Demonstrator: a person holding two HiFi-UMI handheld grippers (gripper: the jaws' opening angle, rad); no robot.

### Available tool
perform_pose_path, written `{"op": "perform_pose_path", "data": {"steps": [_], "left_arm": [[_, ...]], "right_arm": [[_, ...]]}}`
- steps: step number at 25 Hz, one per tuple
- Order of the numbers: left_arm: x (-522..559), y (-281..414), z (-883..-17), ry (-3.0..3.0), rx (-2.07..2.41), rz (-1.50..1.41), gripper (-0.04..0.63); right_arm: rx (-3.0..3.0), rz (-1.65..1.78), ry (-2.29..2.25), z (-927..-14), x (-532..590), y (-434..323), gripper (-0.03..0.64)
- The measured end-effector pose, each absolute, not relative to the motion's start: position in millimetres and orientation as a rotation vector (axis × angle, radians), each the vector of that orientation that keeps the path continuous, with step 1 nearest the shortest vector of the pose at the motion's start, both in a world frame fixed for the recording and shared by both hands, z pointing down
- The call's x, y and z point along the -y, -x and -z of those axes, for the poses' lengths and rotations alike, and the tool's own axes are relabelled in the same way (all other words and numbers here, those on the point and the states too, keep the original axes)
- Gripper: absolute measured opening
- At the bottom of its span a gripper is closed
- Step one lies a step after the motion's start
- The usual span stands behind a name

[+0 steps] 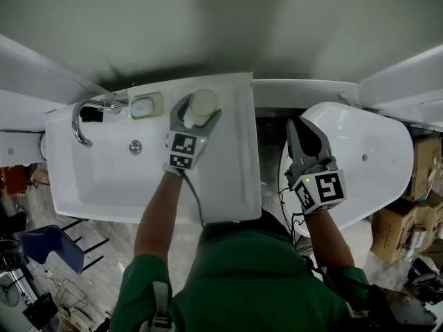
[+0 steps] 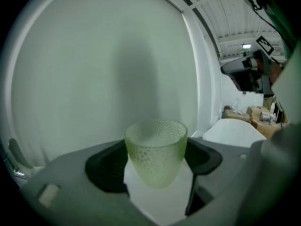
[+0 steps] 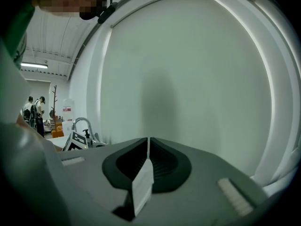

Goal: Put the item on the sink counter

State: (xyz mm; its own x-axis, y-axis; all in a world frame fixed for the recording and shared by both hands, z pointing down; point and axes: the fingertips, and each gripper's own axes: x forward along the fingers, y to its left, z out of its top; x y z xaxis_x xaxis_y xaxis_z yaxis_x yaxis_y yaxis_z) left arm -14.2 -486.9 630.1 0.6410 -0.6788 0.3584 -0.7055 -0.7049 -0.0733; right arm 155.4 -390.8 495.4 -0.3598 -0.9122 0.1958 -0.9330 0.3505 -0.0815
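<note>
Soft even light; gripper views fisheye-warped, dark-cornered, blurry.

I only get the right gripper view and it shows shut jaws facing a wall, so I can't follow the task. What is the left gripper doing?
Observer: The left gripper is shut on a pale green dimpled cup.
Operator: Where is that?
Observer: Over the back right corner of the sink counter, to the right of the faucet.
Operator: What is under my gripper?
Observer: The right gripper is above a white bathtub.
</note>
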Motion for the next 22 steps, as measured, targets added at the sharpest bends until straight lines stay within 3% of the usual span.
{"op": "perform_pose_path", "data": {"steps": [18, 22], "left_arm": [[531, 13, -696, -2.671, 1.236, -0.653, 0.371], [527, 13, -697, -2.646, 1.206, -0.67, 0.408]], "right_arm": [[2.429, -0.344, -1.719, -528, 410, -180, 0.014], [2.43, -0.333, -1.735, -523, 408, -178, 0.015]]}}
